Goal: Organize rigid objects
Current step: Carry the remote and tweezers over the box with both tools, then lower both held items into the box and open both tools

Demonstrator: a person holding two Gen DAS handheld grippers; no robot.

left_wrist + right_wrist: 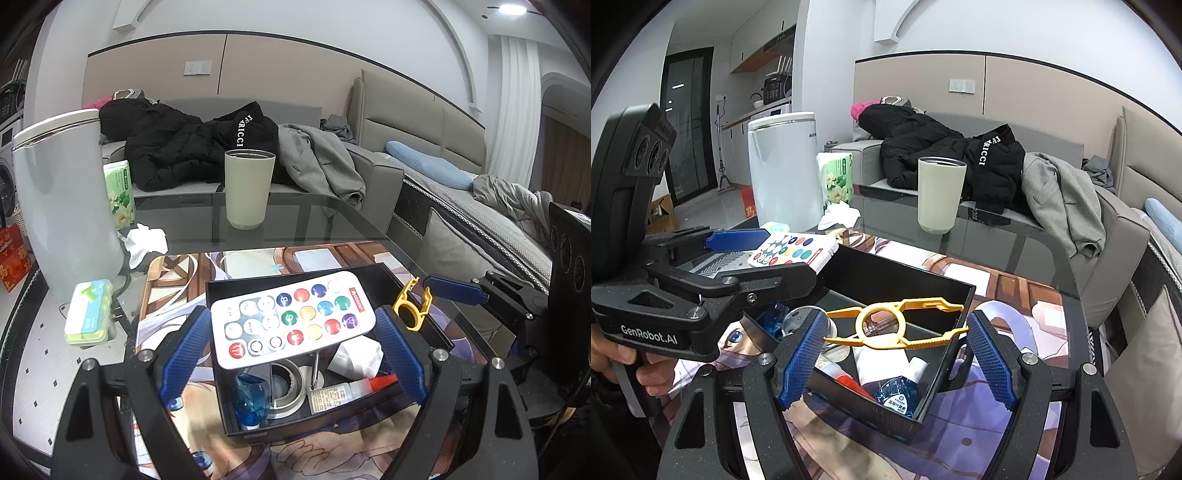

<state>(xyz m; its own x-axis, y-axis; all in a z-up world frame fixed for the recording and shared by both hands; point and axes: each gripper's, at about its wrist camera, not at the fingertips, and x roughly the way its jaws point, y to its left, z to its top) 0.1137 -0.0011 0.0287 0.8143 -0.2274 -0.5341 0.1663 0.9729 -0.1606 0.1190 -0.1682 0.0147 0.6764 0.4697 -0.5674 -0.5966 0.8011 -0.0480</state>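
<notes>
You're clamping remote (pixel 293 319) crosswise in left gripper (pixel 293 352), clip (pixel 897 325) likewise in right gripper (pixel 897 363), both hanging over box (pixel 956 339)

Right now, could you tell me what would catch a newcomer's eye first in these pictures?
The white remote with coloured buttons, spanning the left gripper over the black box. Next, the yellow plastic tool between the right gripper's fingers, above the same box.

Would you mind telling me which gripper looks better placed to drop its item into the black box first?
Probably the right gripper: its yellow plastic clip hangs over the black rectangular box's open space. The left gripper holds the white remote with coloured buttons over other items.
</notes>
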